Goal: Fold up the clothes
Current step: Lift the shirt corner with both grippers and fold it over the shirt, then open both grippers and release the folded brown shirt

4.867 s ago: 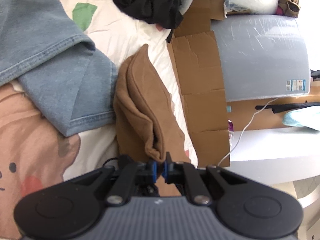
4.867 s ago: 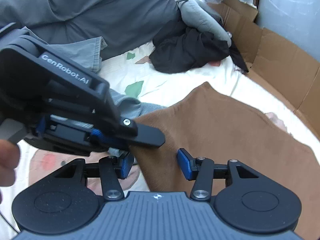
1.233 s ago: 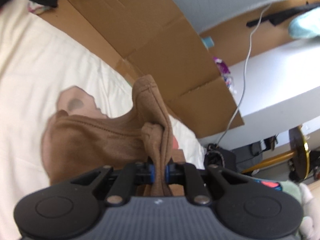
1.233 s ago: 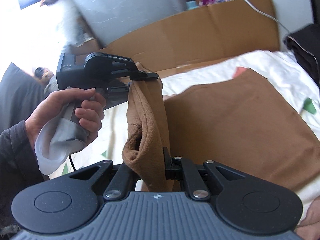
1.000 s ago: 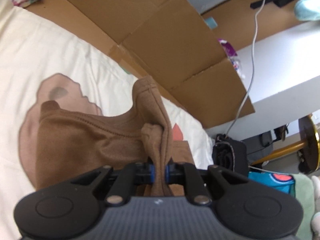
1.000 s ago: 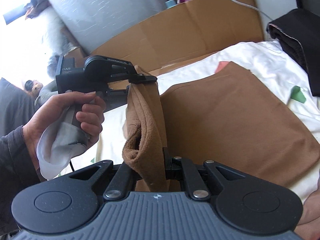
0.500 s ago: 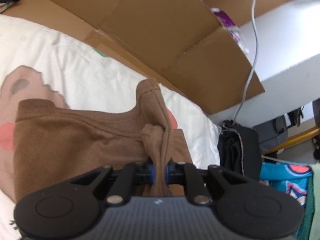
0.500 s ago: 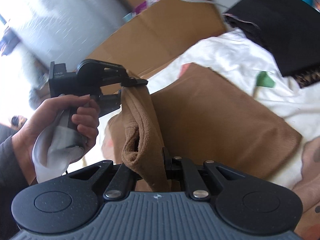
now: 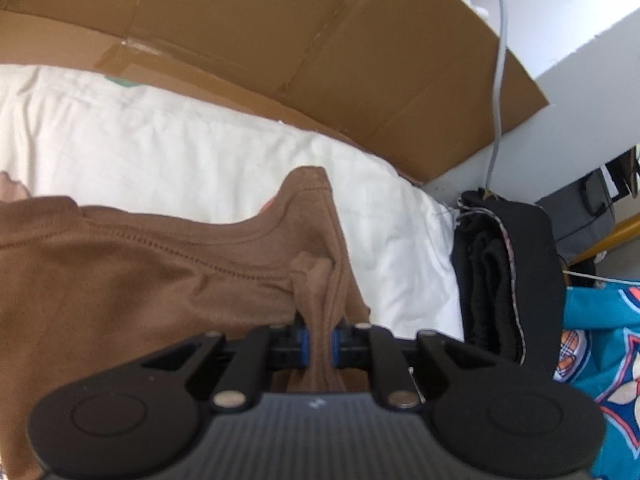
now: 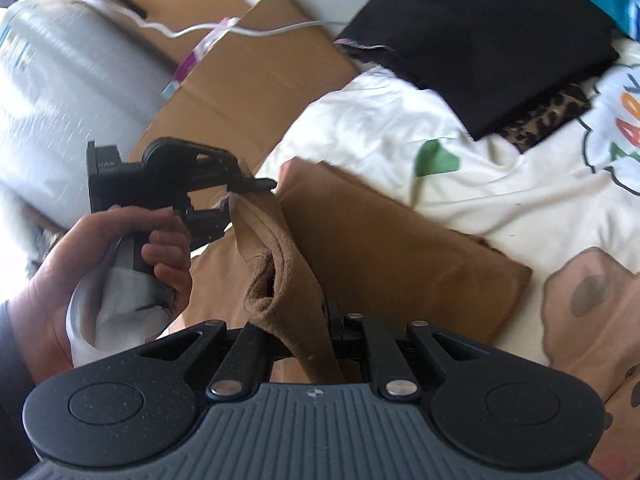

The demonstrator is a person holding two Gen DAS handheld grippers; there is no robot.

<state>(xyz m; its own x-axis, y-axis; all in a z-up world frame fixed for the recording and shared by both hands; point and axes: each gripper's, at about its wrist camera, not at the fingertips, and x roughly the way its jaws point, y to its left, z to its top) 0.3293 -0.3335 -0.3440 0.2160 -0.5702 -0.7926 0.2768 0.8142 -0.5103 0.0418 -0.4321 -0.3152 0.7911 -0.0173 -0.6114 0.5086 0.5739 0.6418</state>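
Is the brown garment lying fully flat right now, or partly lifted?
Partly lifted: the brown garment lies folded on the bed, with one edge pinched in both tongs, left and right.

A bedroom in a home. A bed with a cream cartoon-print sheet (image 10: pixel 500 168) fills the middle. Flattened cardboard (image 9: pixel 280 32) lines its far edge toward 12 o'clock. Folded black clothes (image 10: pixel 480 32) lie at 1 o'clock, and a white charging cable (image 9: pixel 498 80) hangs at 2 o'clock.
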